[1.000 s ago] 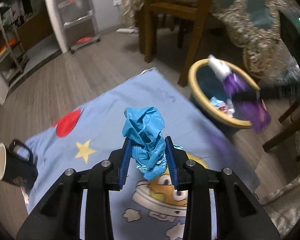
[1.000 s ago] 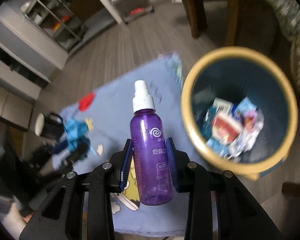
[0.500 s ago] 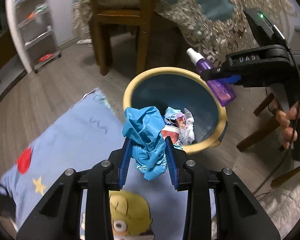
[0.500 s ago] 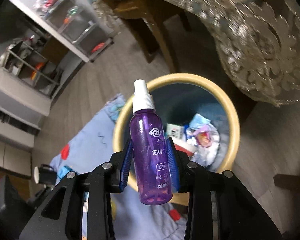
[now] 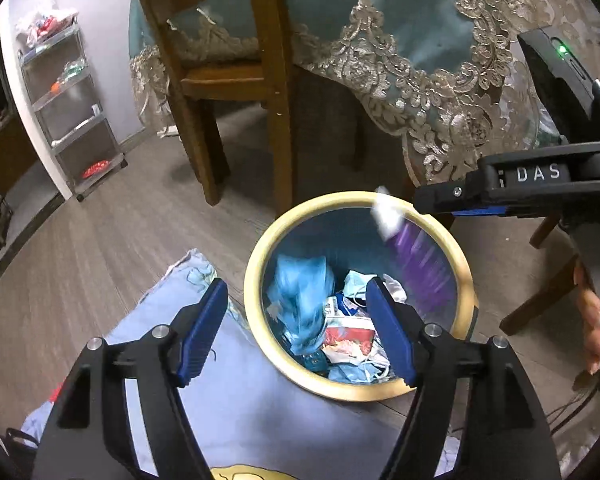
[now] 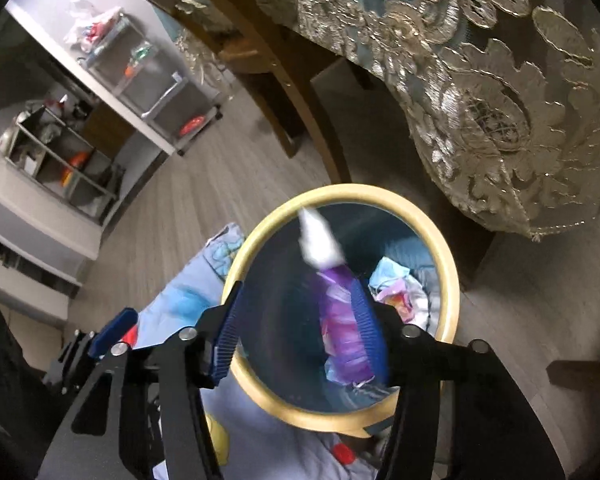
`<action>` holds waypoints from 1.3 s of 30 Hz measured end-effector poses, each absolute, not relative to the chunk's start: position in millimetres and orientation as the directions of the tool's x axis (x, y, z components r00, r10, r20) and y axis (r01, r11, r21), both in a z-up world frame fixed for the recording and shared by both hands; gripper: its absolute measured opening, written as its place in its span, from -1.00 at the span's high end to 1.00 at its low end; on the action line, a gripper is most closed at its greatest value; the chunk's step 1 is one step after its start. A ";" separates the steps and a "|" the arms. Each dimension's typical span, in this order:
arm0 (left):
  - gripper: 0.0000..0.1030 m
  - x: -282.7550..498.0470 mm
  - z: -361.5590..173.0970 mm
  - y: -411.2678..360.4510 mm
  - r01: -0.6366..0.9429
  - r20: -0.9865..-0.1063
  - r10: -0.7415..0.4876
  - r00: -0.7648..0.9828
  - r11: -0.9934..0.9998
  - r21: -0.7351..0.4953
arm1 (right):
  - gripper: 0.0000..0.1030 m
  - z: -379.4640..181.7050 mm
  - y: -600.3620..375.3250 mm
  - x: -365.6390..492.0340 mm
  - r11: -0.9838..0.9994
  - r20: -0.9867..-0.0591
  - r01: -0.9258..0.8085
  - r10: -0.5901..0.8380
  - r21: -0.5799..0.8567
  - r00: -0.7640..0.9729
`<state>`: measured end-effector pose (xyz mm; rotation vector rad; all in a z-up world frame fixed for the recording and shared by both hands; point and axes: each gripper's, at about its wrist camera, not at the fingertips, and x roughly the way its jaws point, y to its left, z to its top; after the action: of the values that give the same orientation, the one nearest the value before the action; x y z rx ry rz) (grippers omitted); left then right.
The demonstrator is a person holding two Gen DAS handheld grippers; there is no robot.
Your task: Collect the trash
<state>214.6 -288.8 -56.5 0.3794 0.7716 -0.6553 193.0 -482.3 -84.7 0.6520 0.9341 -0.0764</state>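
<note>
My left gripper (image 5: 297, 286) hangs over the yellow-rimmed blue bin (image 5: 256, 280), and its jaws are opening. The crumpled blue plastic bag (image 5: 300, 300) is blurred below them, free of the pads and dropping onto the trash inside. My right gripper (image 6: 296, 290) is above the same bin (image 6: 236, 264), jaws also opening. The purple spray bottle (image 6: 340, 320) with a white cap is blurred, tilted beside the right pad and falling in. In the left wrist view the bottle (image 5: 416, 264) sits just under the right gripper (image 5: 424, 202).
A wooden chair (image 5: 276, 92) and a table draped with a gold lace cloth (image 5: 440, 92) stand just behind the bin. A blue cartoon mat (image 5: 228, 408) lies in front. A metal shelf cart (image 5: 72, 100) is far left. A hand (image 5: 596, 320) holds the right gripper.
Both grippers came over the bin and opened their jaws. The blue bag left the left jaws and the purple bottle left the right jaws; both are falling into the bin.
</note>
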 end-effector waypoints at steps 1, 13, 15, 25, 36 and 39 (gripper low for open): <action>-0.37 213.7 -56.6 -286.4 0.663 -0.745 -0.398 0.536 0.744 0.080 | -0.09 -86.2 -482.8 193.4 0.807 -0.770 0.335 0.215 0.487 0.601; -0.65 149.1 -11.7 -223.6 0.647 -0.712 -0.430 0.555 0.762 0.044 | -0.17 -39.1 -448.7 147.6 0.860 -0.761 0.255 0.209 0.442 0.614; -0.74 134.2 -2.1 -210.5 0.637 -0.703 -0.435 0.563 0.770 0.035 | -0.23 -26.3 -436.6 127.8 0.877 -0.753 0.234 0.193 0.420 0.629; -0.88 92.4 12.4 -172.5 0.568 -0.690 -0.415 0.593 0.823 -0.007 | -0.72 -8.6 -414.2 46.9 0.907 -0.709 0.215 0.118 0.361 0.695; -0.88 102.6 -20.3 -175.8 0.480 -0.736 -0.322 0.595 0.877 0.004 | -0.89 -18.8 -402.2 50.7 0.935 -0.713 0.255 -0.005 0.245 0.701; -0.88 106.7 -22.0 -177.4 0.488 -0.733 -0.322 0.599 0.872 0.016 | -0.89 -22.8 -399.3 53.8 0.938 -0.717 0.249 -0.002 0.240 0.697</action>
<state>106.7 -177.4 -22.0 0.2242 0.8003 -0.4745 53.8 -399.3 -22.8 0.3332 0.7912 -0.1428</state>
